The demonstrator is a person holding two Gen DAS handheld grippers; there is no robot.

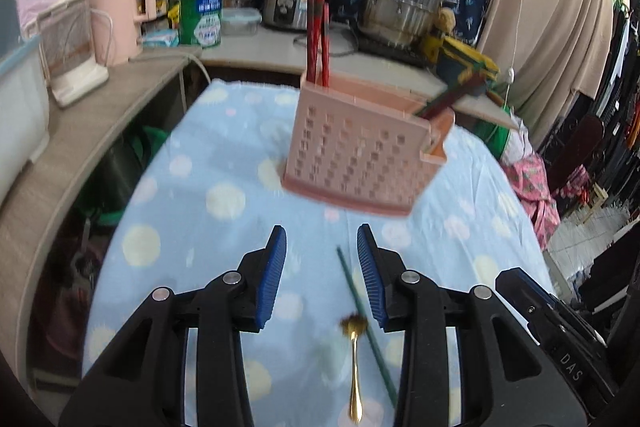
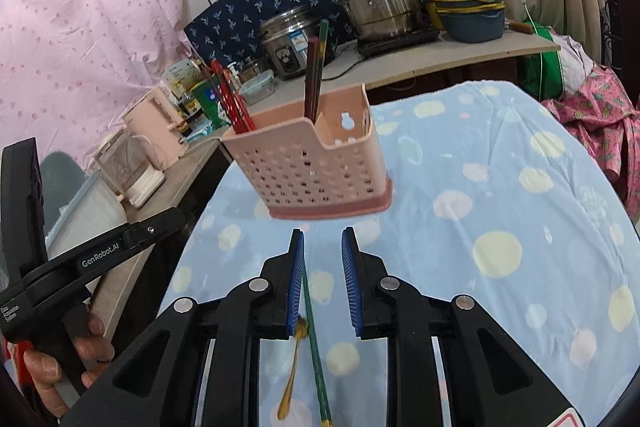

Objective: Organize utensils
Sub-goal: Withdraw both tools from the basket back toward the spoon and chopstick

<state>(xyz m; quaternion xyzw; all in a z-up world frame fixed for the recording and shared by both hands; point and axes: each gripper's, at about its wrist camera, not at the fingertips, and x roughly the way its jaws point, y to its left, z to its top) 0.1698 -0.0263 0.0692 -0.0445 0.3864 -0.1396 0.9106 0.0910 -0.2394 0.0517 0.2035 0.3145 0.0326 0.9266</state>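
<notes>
A green chopstick (image 2: pixel 316 351) and a small gold spoon (image 1: pixel 355 367) lie loose on the blue spotted cloth (image 2: pixel 500 207), near the table's front edge, crossing each other by the spoon's bowl. Behind them, toward the middle of the table, stands the pink holder (image 2: pixel 308 167) w/ red chopsticks (image 2: pixel 230 99) in its left compartment and darker ones (image 2: pixel 314 75) in the right one.

Right gripper (image 2: pixel 322 275): jaws partly open, nothing held; the green chopstick runs just beside its left pad, not pinched as far as I can tell. Left gripper (image 1: pixel 322 275): also partly open, empty, w/ chopstick and spoon lying below the gap, nearer its right pad.

Step in hand, prob.: pick up the green chopstick. To do it well, centre it between the pads rather than along one, come down till the tips almost meet the cloth, and close across the stick, not along it. Grab away from where the spoon crosses, or the spoon gets dragged. The cloth is soft, so pads may snag a fold; keep the squeeze light. Then drop it in w/ the dark pair, tip first.
</notes>
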